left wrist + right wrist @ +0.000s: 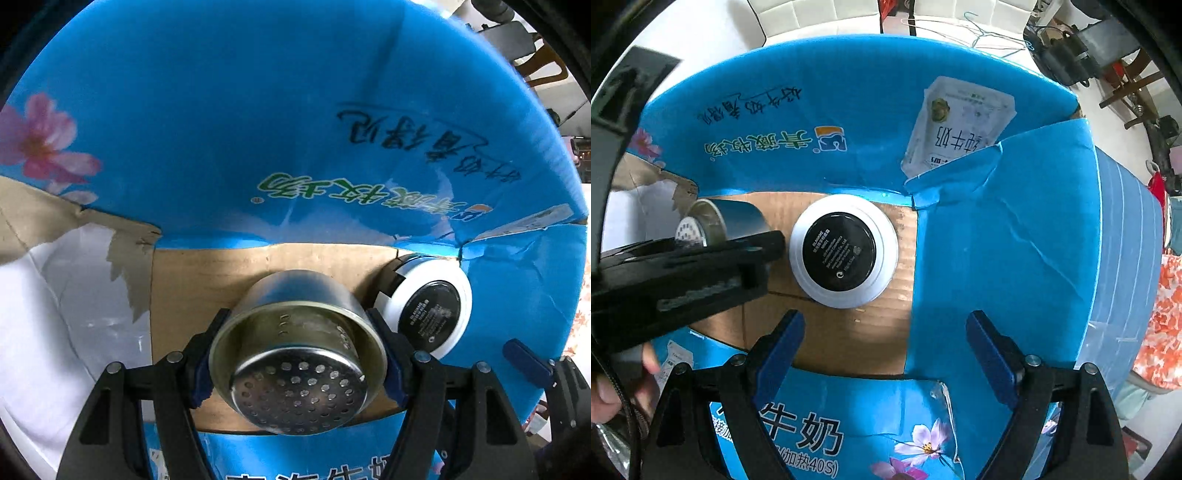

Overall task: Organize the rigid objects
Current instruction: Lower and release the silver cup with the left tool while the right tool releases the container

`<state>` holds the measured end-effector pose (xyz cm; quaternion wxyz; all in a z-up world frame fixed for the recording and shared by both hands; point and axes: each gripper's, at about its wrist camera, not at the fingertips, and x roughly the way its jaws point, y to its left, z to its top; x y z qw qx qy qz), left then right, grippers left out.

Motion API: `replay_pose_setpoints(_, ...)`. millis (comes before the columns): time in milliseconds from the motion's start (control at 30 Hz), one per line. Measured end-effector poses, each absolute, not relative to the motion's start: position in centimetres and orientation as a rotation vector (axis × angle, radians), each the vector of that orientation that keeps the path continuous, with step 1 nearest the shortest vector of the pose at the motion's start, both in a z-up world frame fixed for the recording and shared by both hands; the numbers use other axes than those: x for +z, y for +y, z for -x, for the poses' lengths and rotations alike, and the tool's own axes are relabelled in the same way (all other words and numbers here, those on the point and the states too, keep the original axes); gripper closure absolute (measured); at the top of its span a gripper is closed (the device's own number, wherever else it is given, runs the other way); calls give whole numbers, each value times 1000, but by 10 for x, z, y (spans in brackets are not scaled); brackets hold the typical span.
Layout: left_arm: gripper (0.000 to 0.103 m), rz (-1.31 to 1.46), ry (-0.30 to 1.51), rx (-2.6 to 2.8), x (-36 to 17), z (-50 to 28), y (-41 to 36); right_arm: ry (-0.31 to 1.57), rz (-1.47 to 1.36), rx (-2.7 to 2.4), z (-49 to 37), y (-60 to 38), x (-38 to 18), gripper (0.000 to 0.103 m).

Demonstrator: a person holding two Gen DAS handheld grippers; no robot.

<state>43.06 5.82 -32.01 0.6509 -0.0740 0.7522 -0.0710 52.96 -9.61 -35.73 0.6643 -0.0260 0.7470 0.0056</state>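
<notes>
Left wrist view: left hand-held gripper (pixel 297 363) is clamped on a perforated metal cup (pixel 295 354), blue pads against its sides, held over the brown floor of the open blue milk carton (pixel 258 129); a white-rimmed black jar (pixel 430 312) sits just to its right. Right wrist view: right hand-held gripper (pixel 886 354) is wide open and holds nothing, above the carton floor near the jar (pixel 844 251), with the cup (pixel 705 221) at left.

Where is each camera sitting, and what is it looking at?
Left wrist: sits on the left gripper, looking down into the blue box; its fingers clamp the metal cup.
Right wrist: sits on the right gripper, open above the box floor; the left gripper and a hand show.
Shared: metal cup, white jar, blue box.
</notes>
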Motion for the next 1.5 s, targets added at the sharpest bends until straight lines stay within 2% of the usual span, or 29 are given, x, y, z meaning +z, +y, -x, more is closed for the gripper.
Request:
replay_pose_setpoints(133,33,172,1714,-156,-322,-432,65,1688,58,10,-522,-89,-358,11)
replay_pose_setpoints(267,26,202,1706,-173,-306,-436,63,1689,38,18,-528,-86,-357,10)
replay_pose_setpoints(333,18,211,1693,-172,-298,-436,65,1687,12,32,-529,-87,-353,9)
replay_pose_setpoints(467,16,197,1659,-146,-274,-434,72,1684,-29,54,-529,-92,-348,9)
replay_pose_setpoints(533,3,173,1633,-128,-262,-429,75,1670,-32,66,-525,-93,-340,9)
replay_pose_setpoints(567,2,160,1618,-118,-257,-424,77,1660,-36,71,-524,-93,-335,9)
replay_pose_setpoints(967,2,73,1426,-51,-195,-335,99,1529,-66,92,-489,-100,-275,7)
replay_pose_setpoints(1500,2,2,1198,53,-119,-255,83,1333,-32,162,-408,-100,-176,7)
